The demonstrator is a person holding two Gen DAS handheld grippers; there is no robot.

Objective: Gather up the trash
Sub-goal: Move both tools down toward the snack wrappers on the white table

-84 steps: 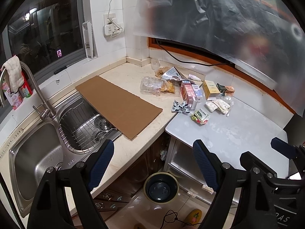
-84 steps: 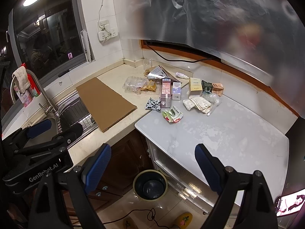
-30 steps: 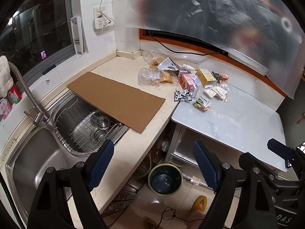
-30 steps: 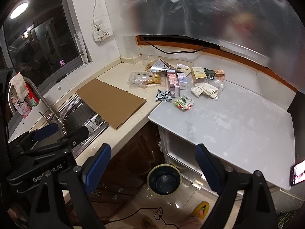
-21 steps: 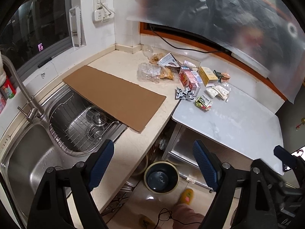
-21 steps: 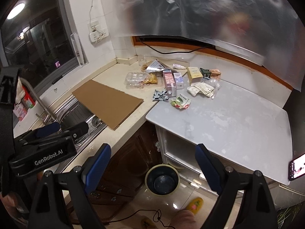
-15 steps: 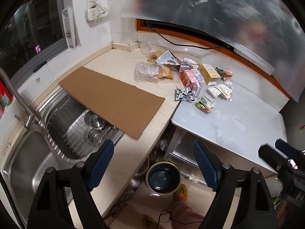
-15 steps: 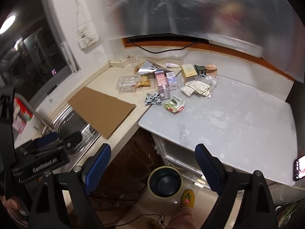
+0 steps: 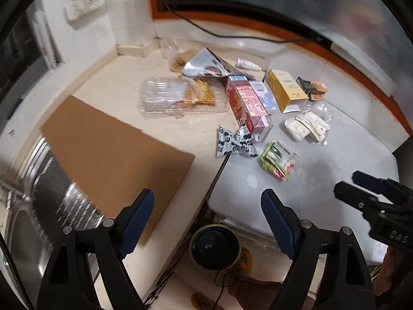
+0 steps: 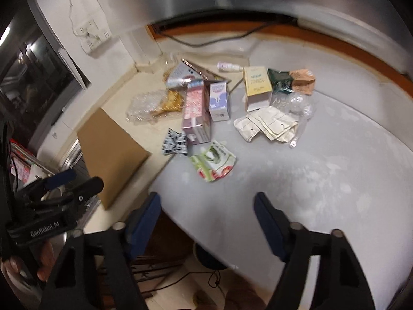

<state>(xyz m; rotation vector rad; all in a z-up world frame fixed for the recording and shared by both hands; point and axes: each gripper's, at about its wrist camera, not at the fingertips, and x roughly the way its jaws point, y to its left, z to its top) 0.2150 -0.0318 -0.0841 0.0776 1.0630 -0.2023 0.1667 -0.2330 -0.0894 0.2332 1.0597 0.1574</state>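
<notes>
Cardboard (image 9: 113, 152) left of wrappers (image 9: 236, 144)

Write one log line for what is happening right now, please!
phase: approaching trash | left hand-held gripper: open, empty | right hand-held gripper: jaws just closing partway, empty | nearest: green wrapper | bin: on floor

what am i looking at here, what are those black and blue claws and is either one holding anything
They are two hand-held grippers, one in each of a person's hands, each carrying its own fisheye camera. One picture looks out along the left gripper, the other along the right gripper. Both are open and hold nothing; the right one's jaws have just been closing, with nothing between them. Ahead lies trash: a green wrapper, a pink carton, a yellow box, beside a cardboard sheet. A bin stands on the floor.
</notes>
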